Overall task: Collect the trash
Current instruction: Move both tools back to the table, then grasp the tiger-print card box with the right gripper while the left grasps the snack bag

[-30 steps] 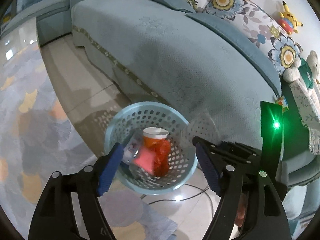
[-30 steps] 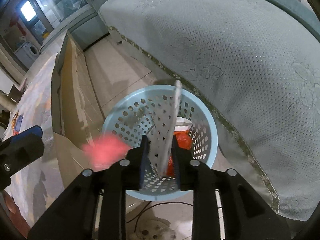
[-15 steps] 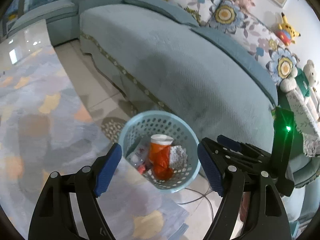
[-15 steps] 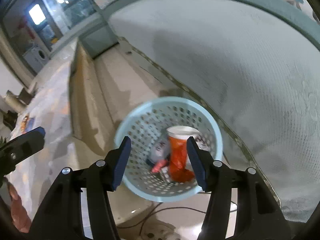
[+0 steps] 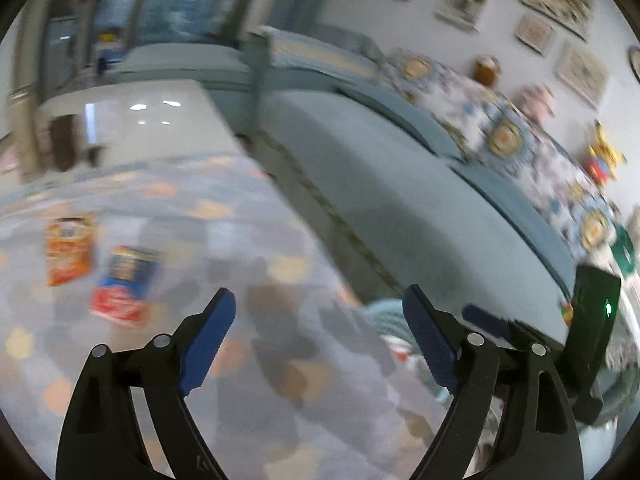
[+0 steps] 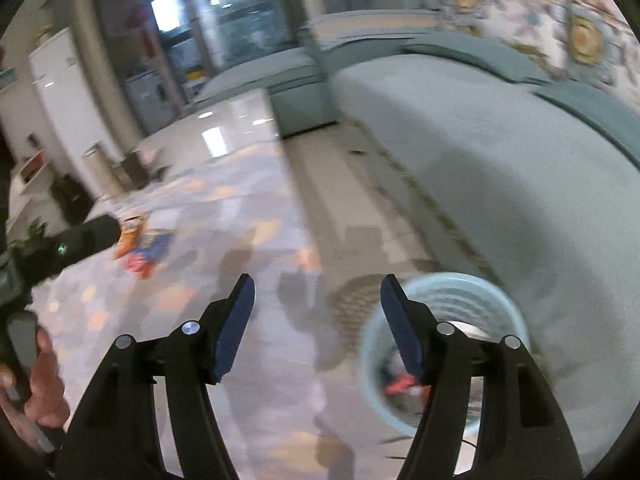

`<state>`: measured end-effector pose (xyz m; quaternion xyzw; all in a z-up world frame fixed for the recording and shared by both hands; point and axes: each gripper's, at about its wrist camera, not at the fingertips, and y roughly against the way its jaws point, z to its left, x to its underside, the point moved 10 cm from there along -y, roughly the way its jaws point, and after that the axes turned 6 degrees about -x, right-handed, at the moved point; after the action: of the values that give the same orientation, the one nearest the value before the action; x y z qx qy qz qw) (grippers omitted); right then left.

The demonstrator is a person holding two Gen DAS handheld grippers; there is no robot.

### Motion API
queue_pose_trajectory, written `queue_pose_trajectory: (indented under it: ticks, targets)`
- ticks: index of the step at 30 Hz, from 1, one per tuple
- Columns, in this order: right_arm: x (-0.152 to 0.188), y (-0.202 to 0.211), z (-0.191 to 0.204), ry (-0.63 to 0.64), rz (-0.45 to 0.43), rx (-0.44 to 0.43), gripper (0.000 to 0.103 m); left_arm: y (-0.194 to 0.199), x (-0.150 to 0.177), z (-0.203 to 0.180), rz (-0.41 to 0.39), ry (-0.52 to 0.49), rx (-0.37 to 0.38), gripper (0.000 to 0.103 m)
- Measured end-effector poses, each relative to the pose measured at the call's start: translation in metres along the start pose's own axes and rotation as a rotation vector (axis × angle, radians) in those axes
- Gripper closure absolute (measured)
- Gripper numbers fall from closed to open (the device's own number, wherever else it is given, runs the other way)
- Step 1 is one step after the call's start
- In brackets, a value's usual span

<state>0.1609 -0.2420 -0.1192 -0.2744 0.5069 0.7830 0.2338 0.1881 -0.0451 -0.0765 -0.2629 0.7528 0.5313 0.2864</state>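
A pale blue perforated basket [image 6: 452, 292] stands on the floor by the sofa, with a white-lidded orange cup and other scraps inside. Only its rim [image 5: 384, 308] shows in the left wrist view, behind the right finger. Two flat packets lie on the patterned rug: an orange one [image 5: 68, 250] and a blue and red one [image 5: 126, 284]. They look smaller in the right wrist view, orange packet [image 6: 130, 234], blue and red packet [image 6: 150, 252]. My left gripper [image 5: 320, 312] is empty, its jaws opening, above the rug. My right gripper [image 6: 316, 298] is empty too, jaws opening, left of the basket.
A long blue-grey sofa [image 5: 400, 200] with floral cushions runs along the right. The patterned rug [image 5: 260, 240] covers the floor, with glossy tile [image 6: 224, 128] beyond it. A hand [image 6: 40, 376] holds the other gripper at the left edge. A fridge and cabinets stand far back.
The right gripper let go of a perforated white sheet over the basket and opened. Both grippers rose and swung left off the basket, so the rug and two packets came into view.
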Motion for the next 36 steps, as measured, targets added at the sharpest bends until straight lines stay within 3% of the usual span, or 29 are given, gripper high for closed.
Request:
queue_pose_trajectory:
  ticks: [6,10,12,14,17,20,24,30,32,33,36]
  targets:
    - [0.000,-0.055,0.086,0.088,0.045,-0.072,0.033,0.021,-0.016,0.133,-0.073,0.187,-0.185,0.016]
    - [0.012,-0.099,0.144,0.127,0.121,-0.154,0.032,0.025,-0.014,0.203,-0.102,0.288,-0.224,0.020]
    - [0.018,-0.121,0.165,0.150,0.154,-0.163,0.031,0.025,-0.007,0.241,-0.126,0.381,-0.254,0.020]
    - [0.024,-0.139,0.181,0.157,0.186,-0.173,0.031,0.016,0.004,0.269,-0.123,0.483,-0.235,0.020]
    - [0.030,-0.168,0.206,0.146,0.237,-0.221,0.031,0.004,0.017,0.285,-0.109,0.545,-0.221,0.020]
    - [0.033,-0.191,0.229,0.119,0.247,-0.260,0.021,-0.005,0.028,0.290,-0.098,0.589,-0.214,0.020]
    - [0.037,-0.223,0.241,0.066,0.282,-0.230,0.020,-0.009,0.035,0.299,-0.101,0.636,-0.178,0.019]
    - [0.023,-0.245,0.254,0.091,0.246,-0.127,0.018,-0.006,0.031,0.312,-0.125,0.679,-0.161,0.018]
    - [0.020,-0.249,0.252,0.125,0.238,-0.062,0.026,-0.011,0.026,0.309,-0.116,0.654,-0.157,0.018]
    - [0.019,-0.250,0.251,0.157,0.235,-0.016,0.037,-0.014,0.025,0.307,-0.108,0.638,-0.157,0.018]
    - [0.016,-0.250,0.246,0.183,0.232,-0.046,0.042,-0.031,0.016,0.300,-0.078,0.566,-0.169,0.018]
